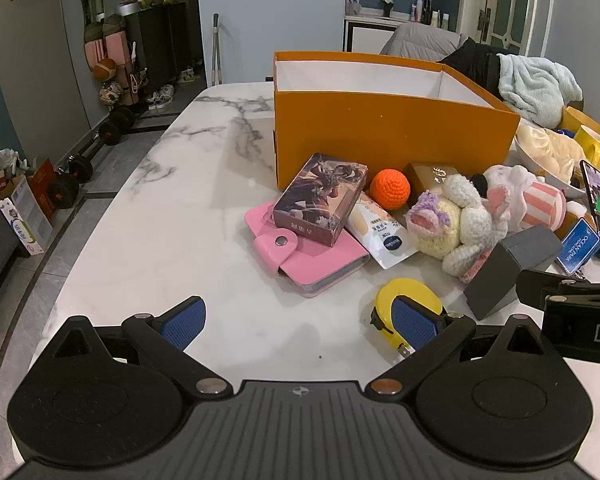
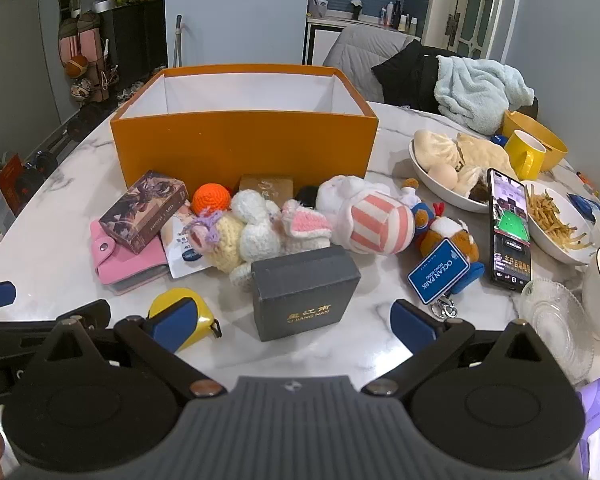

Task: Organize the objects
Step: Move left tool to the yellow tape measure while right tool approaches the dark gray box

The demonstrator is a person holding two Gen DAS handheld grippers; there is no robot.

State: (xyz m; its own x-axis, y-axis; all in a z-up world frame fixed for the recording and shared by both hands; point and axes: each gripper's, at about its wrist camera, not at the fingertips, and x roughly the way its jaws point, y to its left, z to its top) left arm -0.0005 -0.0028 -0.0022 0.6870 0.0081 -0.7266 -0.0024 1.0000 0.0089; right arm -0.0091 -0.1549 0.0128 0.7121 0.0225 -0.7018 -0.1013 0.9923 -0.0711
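Observation:
An open orange box stands on the marble table. In front of it lie a pink wallet with a printed card box on it, an orange crochet ball, crochet plush toys, a dark grey box and a yellow tape measure. My left gripper is open and empty, near the tape measure. My right gripper is open and empty, with the grey box just ahead between its fingers.
A phone, a blue Ocean Park tag, bowls of food, a plate of fries, a yellow mug and a glass dish crowd the right side. Chairs with clothes stand behind.

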